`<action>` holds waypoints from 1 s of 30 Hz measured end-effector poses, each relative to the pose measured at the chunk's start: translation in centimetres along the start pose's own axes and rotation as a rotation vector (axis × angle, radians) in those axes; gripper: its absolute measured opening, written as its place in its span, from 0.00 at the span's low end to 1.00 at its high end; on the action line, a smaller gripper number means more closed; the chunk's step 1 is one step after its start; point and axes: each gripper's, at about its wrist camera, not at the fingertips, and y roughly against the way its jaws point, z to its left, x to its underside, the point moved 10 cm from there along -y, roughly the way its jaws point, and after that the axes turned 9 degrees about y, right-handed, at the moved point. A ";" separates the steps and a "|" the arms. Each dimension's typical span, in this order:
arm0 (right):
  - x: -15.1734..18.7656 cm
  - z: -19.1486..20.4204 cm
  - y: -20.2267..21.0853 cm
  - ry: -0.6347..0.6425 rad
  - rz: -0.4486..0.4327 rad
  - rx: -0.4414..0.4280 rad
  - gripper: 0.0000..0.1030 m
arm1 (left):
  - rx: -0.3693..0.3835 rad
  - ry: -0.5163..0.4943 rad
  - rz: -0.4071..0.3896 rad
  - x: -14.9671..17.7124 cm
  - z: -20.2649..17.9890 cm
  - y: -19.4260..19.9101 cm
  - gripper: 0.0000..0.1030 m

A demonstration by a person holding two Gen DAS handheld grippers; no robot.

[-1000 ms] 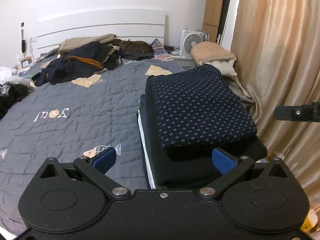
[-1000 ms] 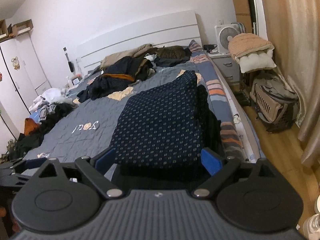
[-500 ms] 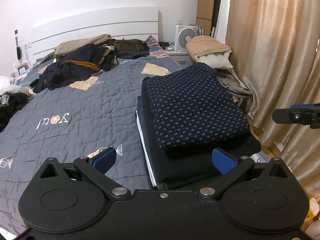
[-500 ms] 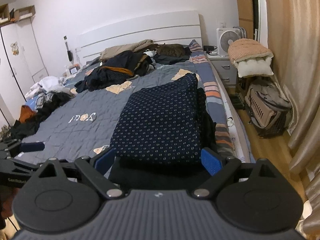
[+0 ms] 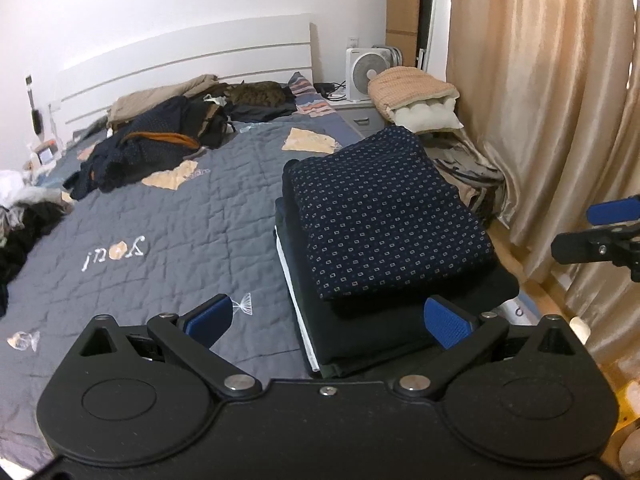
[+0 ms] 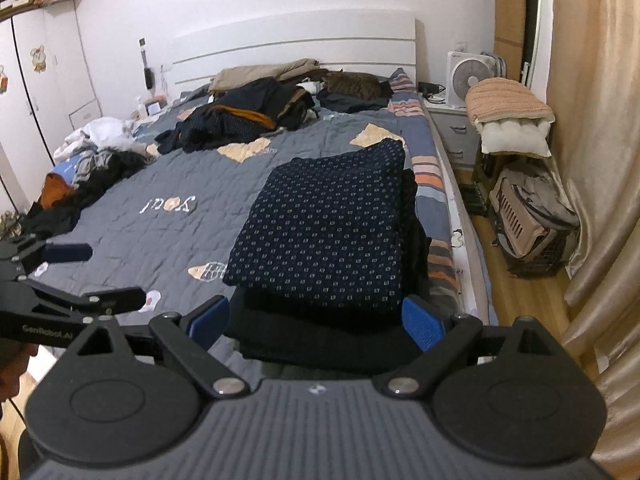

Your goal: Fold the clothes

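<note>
Two grippers are in view, both with jaws spread wide and holding nothing. The left gripper (image 5: 328,318) hangs above the foot edge of the bed (image 5: 168,216), level with the near end of the folded stack (image 5: 384,264). The right gripper (image 6: 316,318) faces the same stack from the foot end. The stack sits at the right edge of the bed near its foot corner: a navy dotted garment (image 6: 324,224) lies on top of darker folded pieces, with a white layer edge showing on the left side.

Readable writing: the grey quilt carries white letters that read "zoui" upside down (image 5: 114,252), though the distorted view leaves the spelling uncertain. The left gripper body, seen from the right wrist camera, bears the label "GenRobot.AI" (image 6: 48,330).

An unfolded clothes pile (image 6: 248,116) lies near the headboard; more loose garments (image 6: 92,152) lie along the left edge.

Compared with one second ago, both cameras sit farther back from the stack, and the stack itself is unchanged.
</note>
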 end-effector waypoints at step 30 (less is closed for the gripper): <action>0.0 0.8 1.5 0.027 0.027 -0.018 0.90 | -0.010 -0.019 0.041 0.7 -0.3 1.2 1.00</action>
